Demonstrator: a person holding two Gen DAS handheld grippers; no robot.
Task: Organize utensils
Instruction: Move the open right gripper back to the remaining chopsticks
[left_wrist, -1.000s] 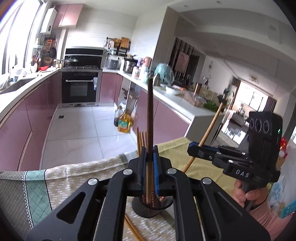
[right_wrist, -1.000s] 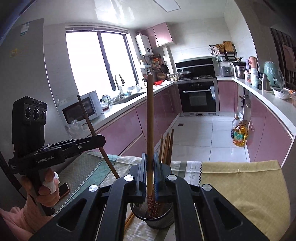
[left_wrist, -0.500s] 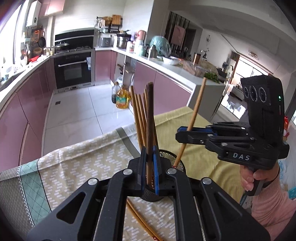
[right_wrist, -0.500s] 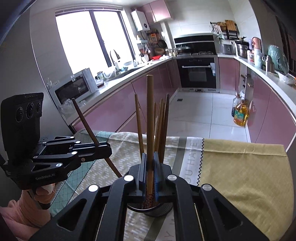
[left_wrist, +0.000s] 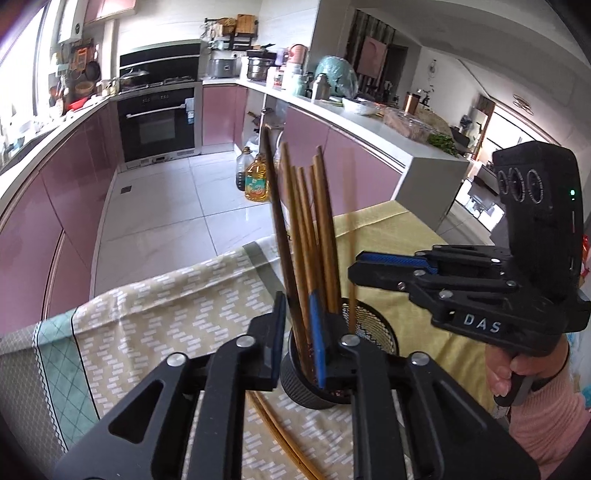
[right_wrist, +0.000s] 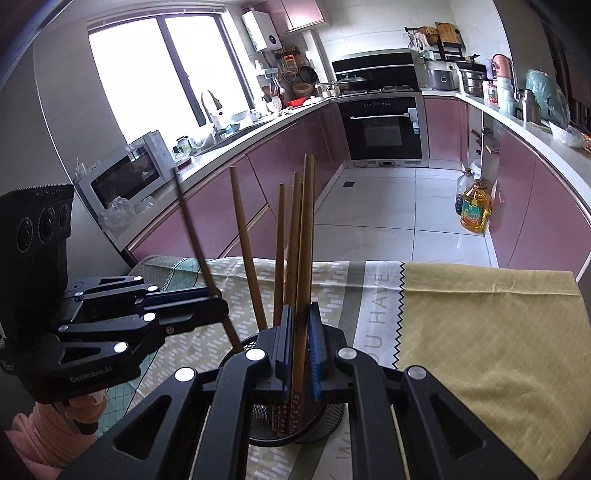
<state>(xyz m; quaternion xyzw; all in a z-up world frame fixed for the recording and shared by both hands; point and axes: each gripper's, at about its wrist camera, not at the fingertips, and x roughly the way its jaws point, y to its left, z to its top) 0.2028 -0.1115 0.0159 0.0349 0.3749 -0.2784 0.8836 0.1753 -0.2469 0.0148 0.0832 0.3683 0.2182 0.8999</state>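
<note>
Two-handed at a black mesh cup (left_wrist: 373, 328) on the tabletop (left_wrist: 166, 314), with the left gripper (left_wrist: 297, 301) and the right gripper (right_wrist: 299, 315) both tilted down at it.

Left jaws opening: plain gap between the blue pads, with a dark chopstick (left_wrist: 275, 206) standing in that gap, close against the left-hand pad and clear of the right-hand one. Leans away to the left above the jaws, with its lower end down inside the cup just beneath them.

Right jaws opening too: lighter brown chopstick (right_wrist: 306, 240) upright between the pads, close to the left-hand pad, with a visible gap on the side of the right-hand pad. Runs down past the jaws into the cup, patterned end lowest. Not pinched from both sides by either pair of jaws.

Directly below and just beyond both sets of jaws: the cup itself, with a bundle of chopsticks (left_wrist: 321, 229) standing in it and rising past the fingertips.

From the left wrist, places the right jaws just to the right of the left ones, above the cup's far rim, with a hand (left_wrist: 517, 365) in a pink sleeve (left_wrist: 546, 417) on the handle.

Under the left jaws, beside the cup's base: a loose pair of chopsticks (left_wrist: 280, 435) flat on the tabletop.

Beyond the right jaws, off to their right: a yellow cloth (right_wrist: 480, 332).
</note>
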